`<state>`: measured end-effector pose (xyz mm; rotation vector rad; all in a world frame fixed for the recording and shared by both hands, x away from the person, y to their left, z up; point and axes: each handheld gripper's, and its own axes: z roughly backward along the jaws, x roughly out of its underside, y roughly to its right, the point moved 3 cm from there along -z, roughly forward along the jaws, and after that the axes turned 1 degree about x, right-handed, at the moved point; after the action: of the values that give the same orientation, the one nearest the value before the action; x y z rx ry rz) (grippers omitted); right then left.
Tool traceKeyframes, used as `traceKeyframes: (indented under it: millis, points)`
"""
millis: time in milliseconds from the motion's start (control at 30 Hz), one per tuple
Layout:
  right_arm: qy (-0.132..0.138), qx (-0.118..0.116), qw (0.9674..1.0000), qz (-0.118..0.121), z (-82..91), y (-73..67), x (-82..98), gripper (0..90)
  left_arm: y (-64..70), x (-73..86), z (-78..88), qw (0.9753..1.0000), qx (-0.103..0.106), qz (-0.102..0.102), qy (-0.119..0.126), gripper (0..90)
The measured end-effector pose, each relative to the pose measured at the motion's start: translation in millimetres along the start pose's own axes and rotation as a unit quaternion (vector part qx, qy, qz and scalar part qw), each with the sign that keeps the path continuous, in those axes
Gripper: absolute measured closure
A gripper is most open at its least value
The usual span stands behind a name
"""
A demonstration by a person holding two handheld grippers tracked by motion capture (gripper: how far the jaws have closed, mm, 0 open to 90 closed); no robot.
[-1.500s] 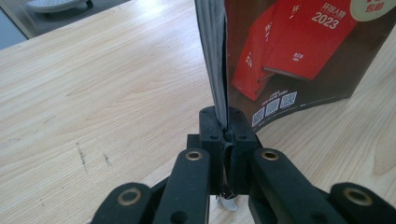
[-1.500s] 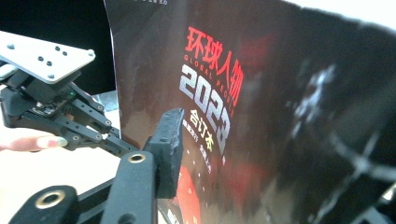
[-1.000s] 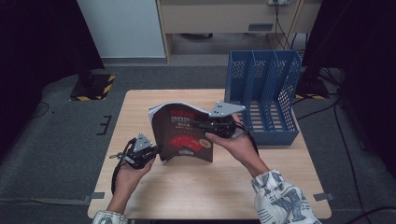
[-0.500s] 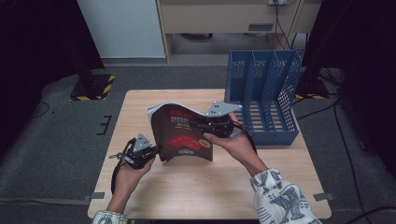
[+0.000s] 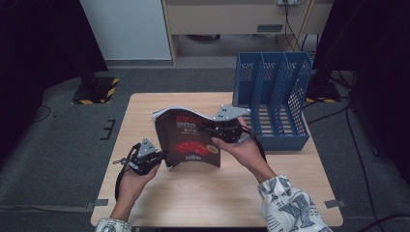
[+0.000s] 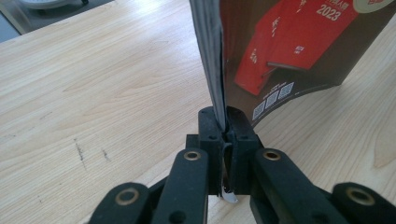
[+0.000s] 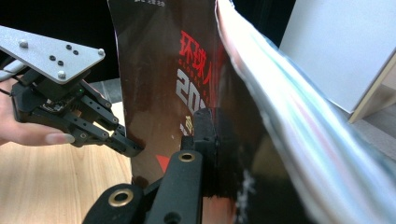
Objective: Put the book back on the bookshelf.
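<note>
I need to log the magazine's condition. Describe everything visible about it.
The magazine is a thin glossy paperback with a dark brown cover, red graphics and grey "2023" lettering. It is held upright above the wooden table, bowed between the two grippers: the left gripper clamps its lower corner, the right gripper grips the opposite edge.

Your left gripper (image 5: 157,157) is clamped on the lower left corner of the dark magazine (image 5: 191,140), and your right gripper (image 5: 218,130), whose jaws have just been closing, pinches its right edge. The magazine bows between them above the wooden table (image 5: 203,198). The blue file rack (image 5: 273,99) stands just beside your right hand (image 5: 244,147).
</note>
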<state>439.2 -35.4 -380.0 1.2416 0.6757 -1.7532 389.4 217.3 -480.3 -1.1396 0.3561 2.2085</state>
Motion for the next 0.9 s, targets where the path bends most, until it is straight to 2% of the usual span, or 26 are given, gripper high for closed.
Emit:
traceKeyframes:
  millis: [100,133,167,267,500,700,900]
  points:
    - [0.0,0.007,1.0,0.005,1.6,-2.1,-1.3,87.0,-0.5,0.5,-1.2,1.0,-0.002,0.003,0.001,81.9]
    - [0.002,0.01,0.9999,0.009,2.6,-3.3,-2.3,87.1,-2.2,0.8,-1.3,0.9999,-0.006,0.014,0.008,74.8]
    - [0.002,0.01,0.9999,0.009,2.6,-3.3,-2.3,87.1,-2.2,0.8,-1.3,0.9999,-0.006,0.014,0.008,70.7]
    - [0.001,0.006,0.9999,0.008,3.7,-4.3,-3.3,87.1,-4.5,1.4,-0.9,0.9994,-0.016,0.025,0.018,64.8]
    - [0.006,0.004,1.0,0.005,4.2,-6.0,-3.8,87.2,-9.6,6.9,-3.7,0.9985,-0.032,0.04,0.02,45.8]
    - [0.01,0.006,0.9999,0.002,5.1,-5.7,-6.2,87.2,-13.6,11.9,-8.0,0.9975,-0.046,0.052,0.007,33.8]
    - [0.013,0.01,0.9998,-0.005,6.7,-5.2,-8.6,87.1,-18.2,17.1,-10.6,0.9962,-0.057,0.066,-0.005,26.7]
